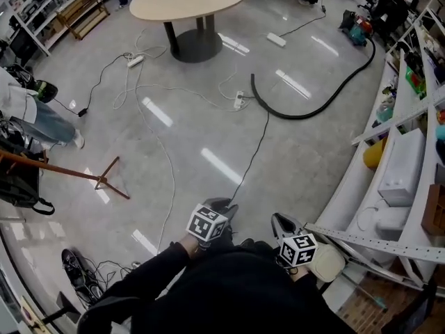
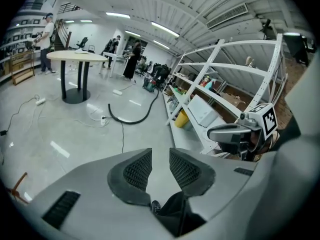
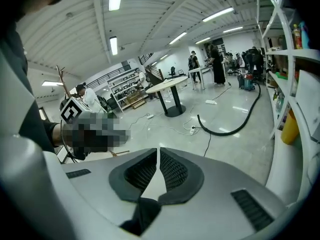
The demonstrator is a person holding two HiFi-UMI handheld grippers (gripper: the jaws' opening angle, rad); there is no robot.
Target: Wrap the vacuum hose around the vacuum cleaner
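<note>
Lying curved on the floor [image 1: 313,165], the vacuum hose [image 1: 306,116] is well ahead of both grippers, free end nearest, its length sweeping rightward to the vacuum cleaner [image 1: 358,30] by the shelving [image 1: 344,190]. The left gripper [image 2: 160,159] holds its fingers slightly apart and the right gripper [image 3: 158,166] holds its fingers together, both empty. Neither appears clearly nearer, so both must advance.

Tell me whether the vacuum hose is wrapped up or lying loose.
Lying loose: the vacuum hose trails in one long curve across the floor from the vacuum cleaner, not wound around it.
</note>
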